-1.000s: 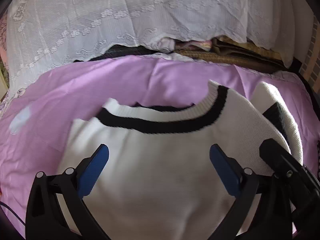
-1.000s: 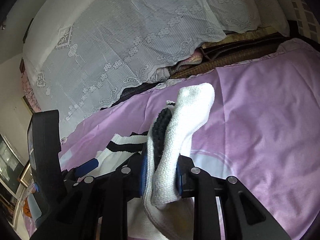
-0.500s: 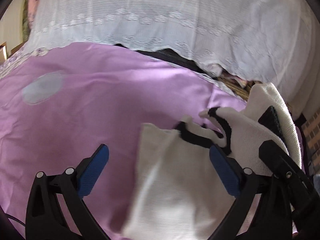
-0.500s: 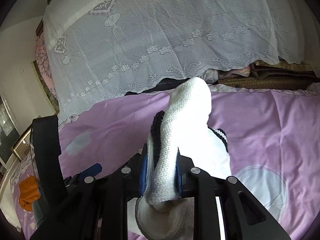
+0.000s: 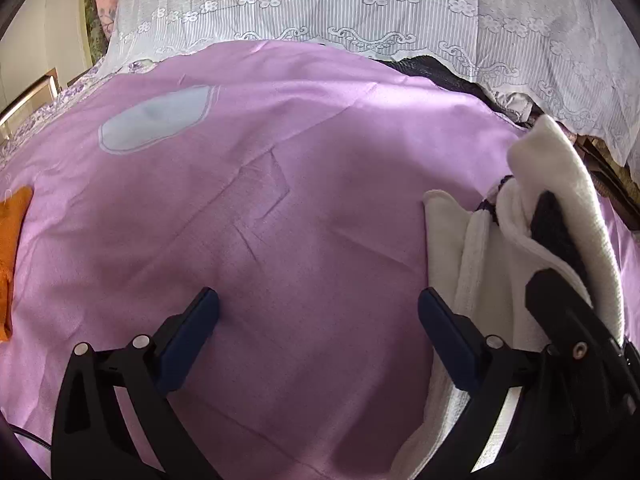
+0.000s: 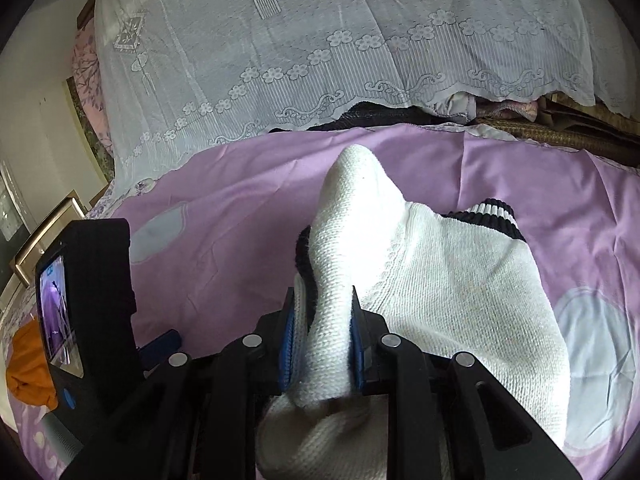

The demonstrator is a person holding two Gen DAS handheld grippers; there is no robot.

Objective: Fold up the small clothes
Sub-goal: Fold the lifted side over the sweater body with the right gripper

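Observation:
A small white knit sweater [image 6: 448, 280] with black trim lies bunched on the purple sheet [image 6: 240, 208]. My right gripper [image 6: 322, 320] is shut on a thick fold of it, and the fabric sticks up between the blue pads. In the left wrist view the same sweater [image 5: 472, 248] hangs at the far right, beside the right gripper's black frame. My left gripper [image 5: 318, 312] is open over bare purple sheet [image 5: 280, 200], with nothing between its fingers. The sweater's edge lies just right of its right finger [image 5: 444, 324].
A white lace cover [image 6: 320, 48] drapes the pile along the back of the bed. An orange garment [image 5: 12, 248] lies at the left edge of the sheet, also visible as an orange garment [image 6: 28, 364] behind the left gripper's body. A woven mat [image 6: 560, 136] shows at the back right.
Both grippers have swung left across the bed. The sweater, held by the right gripper, has slid from under the left gripper's fingers to their right side. The orange garment has come into view.

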